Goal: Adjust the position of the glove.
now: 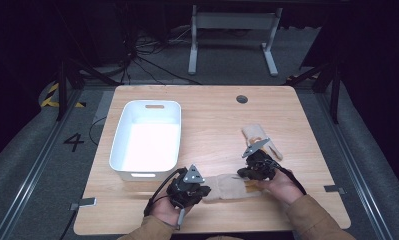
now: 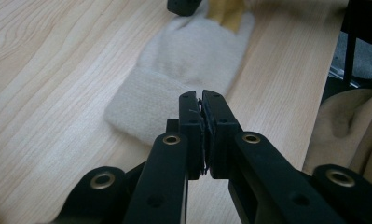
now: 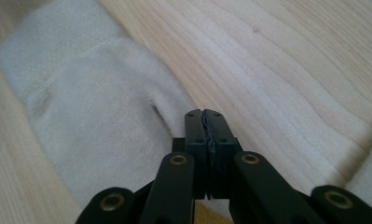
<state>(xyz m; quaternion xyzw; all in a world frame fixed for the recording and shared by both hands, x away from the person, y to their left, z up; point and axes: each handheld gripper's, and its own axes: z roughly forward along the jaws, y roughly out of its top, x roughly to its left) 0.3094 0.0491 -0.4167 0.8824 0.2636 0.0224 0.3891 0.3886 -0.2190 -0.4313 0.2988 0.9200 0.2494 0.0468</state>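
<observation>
A cream mitten (image 1: 229, 187) with a yellow patch lies flat near the table's front edge, between my two grippers. A second cream mitten (image 1: 259, 136) lies behind my right gripper. My left gripper (image 1: 206, 190) is shut, its tips over the ribbed cuff (image 2: 141, 102), and I see no fabric between the jaws. My right gripper (image 1: 241, 174) is shut at the mitten's other end. In the right gripper view its closed jaws (image 3: 204, 114) rest beside a thumb crease in cream mitten fabric (image 3: 90, 121), again with nothing visibly pinched.
A white plastic bin (image 1: 118, 135) stands on the left half of the wooden table (image 1: 212, 110). A round cable hole (image 1: 242, 99) sits near the far edge. Beyond the table are dark floor, cables and a desk frame (image 1: 232, 30).
</observation>
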